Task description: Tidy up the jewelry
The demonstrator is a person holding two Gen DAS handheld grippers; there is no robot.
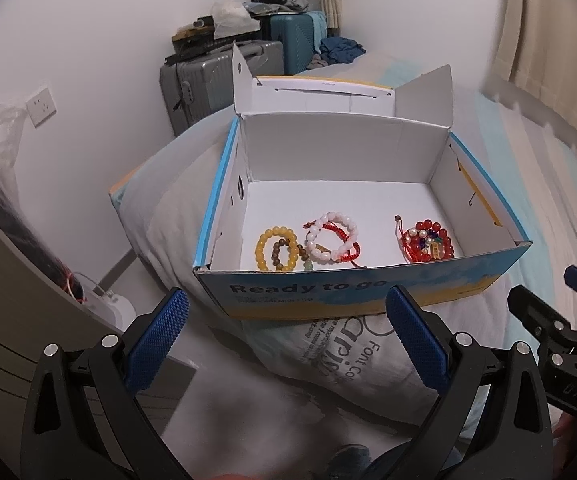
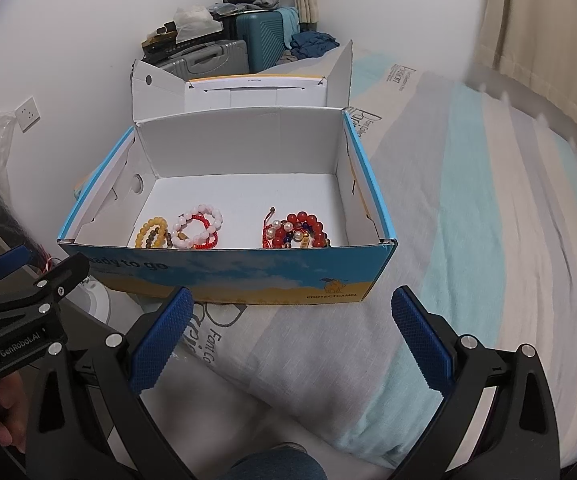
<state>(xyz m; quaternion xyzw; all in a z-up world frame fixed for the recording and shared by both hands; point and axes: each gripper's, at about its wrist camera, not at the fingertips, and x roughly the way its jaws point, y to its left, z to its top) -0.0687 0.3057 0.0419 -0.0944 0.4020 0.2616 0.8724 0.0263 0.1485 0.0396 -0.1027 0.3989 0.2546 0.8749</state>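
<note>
Your left gripper (image 1: 288,332) and right gripper (image 2: 292,332) both gape wide, holding nothing. Ahead of the fingertips: open box (image 2: 224,270), bracelets (image 2: 192,226) inside.

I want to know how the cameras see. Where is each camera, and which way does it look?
Left wrist view: sits on the left tongs, looks forward at the open box from its left; the right tongs poke in.
Right wrist view: sits on the right tongs, faces the box from its right; the left tongs and a hand show.
Both share the box, the bracelets and the bed.
</note>
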